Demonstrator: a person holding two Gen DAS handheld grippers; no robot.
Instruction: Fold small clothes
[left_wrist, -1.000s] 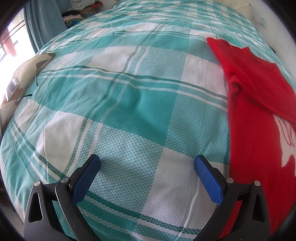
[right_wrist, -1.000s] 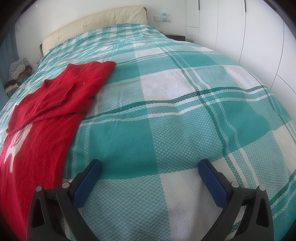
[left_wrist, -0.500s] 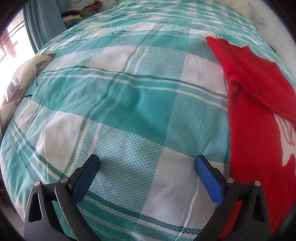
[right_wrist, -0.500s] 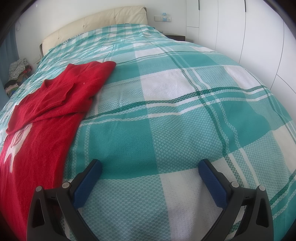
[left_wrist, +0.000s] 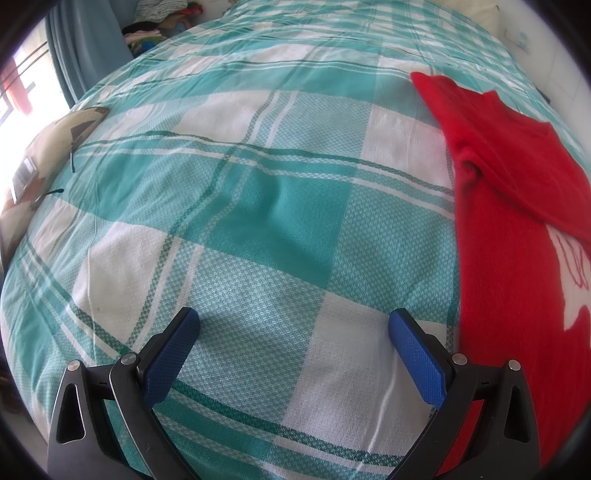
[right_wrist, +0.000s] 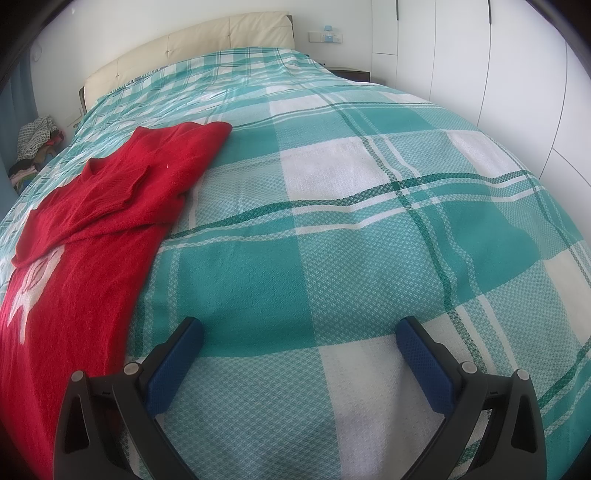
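A red knit sweater (left_wrist: 517, 221) with a white motif lies flat on the teal-and-white plaid bedspread (left_wrist: 277, 221), its sleeves folded across the chest. It fills the right side of the left wrist view and the left side of the right wrist view (right_wrist: 92, 236). My left gripper (left_wrist: 293, 325) is open and empty, low over the bedspread just left of the sweater. My right gripper (right_wrist: 299, 332) is open and empty, low over the bedspread (right_wrist: 351, 240) just right of the sweater.
A beige headboard (right_wrist: 192, 48) and white wardrobe doors (right_wrist: 498, 74) bound the bed. A pile of clothes (right_wrist: 33, 147) sits beyond its far left side. A patterned cushion (left_wrist: 55, 147) and a blue curtain (left_wrist: 88, 44) stand by the window.
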